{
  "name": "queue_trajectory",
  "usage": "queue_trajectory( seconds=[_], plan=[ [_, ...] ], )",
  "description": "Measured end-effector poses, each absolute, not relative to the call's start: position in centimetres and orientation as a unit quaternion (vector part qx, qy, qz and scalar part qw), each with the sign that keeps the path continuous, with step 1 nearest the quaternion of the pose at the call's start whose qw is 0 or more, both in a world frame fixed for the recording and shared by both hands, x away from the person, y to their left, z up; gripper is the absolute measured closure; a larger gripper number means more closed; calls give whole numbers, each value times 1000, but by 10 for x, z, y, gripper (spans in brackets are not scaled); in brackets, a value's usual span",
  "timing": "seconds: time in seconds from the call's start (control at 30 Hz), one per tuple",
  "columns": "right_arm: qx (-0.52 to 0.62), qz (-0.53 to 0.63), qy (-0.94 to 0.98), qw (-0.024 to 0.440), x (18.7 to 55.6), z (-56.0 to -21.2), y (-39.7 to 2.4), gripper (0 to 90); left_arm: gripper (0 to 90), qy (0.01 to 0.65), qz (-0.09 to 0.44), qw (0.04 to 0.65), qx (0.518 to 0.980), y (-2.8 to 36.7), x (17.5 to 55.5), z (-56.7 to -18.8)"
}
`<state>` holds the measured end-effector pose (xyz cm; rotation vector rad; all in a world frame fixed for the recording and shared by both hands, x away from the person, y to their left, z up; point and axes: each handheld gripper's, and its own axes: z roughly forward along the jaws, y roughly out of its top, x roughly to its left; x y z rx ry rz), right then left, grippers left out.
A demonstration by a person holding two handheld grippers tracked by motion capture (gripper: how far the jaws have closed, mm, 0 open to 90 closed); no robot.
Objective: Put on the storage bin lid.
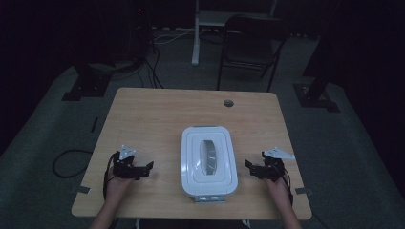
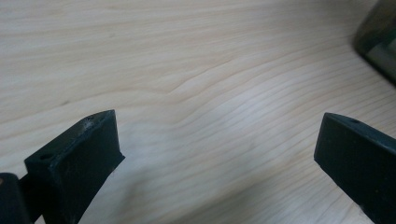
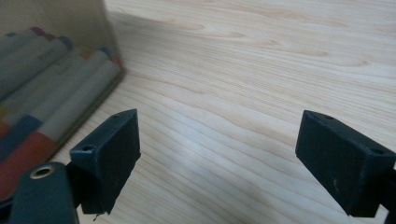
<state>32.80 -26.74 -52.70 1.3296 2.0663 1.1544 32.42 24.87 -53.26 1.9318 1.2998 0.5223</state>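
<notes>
Hovering on both sides of the white lidded box [image 1: 208,161], which sits in the near middle of the surface [image 1: 157,109], closer to my edge than the far one. Left hand-held gripper [image 1: 149,167] low over bare wood, well apart from the box's left wall, jaws spread wide, nothing between them; in the left gripper view a corner of the box [image 2: 379,39] shows at upper right. Right hand-held gripper [image 1: 249,168] just beside the box's right wall, jaws likewise spread and empty. Right gripper view: clear side wall [image 3: 56,70] with coloured markers [image 3: 44,93] lying inside, stacked lengthwise

Lid is on, latch tab [image 1: 209,196] at the near end looks down, though it's too small to be sure

Judgement: approach step, no contact yet. Next move likely calls for bringing both grippers inward to the box, one to steady a side wall, the other to work the near latch or lid rim. Left has more ground to close. Smooth plastic may slip, so the box could skate on the wood unless braced
</notes>
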Motion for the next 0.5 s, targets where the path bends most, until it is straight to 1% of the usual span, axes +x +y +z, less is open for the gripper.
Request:
queue_trajectory(
  seconds=[0.13, 0.33, 0.5],
  plan=[
    [488, 407, 741, 218, 326, -528, -276, 135, 11, 513, 208, 366, 748, 261, 318, -532],
    [512, 394, 729, 226, 322, -530, -289, 135, 11, 537, 218, 366, 728, 284, 307, -531],
    [535, 381, 718, 231, 318, -534, -301, 135, 11, 555, 226, 351, 719, 300, 294, -532]
  ],
)
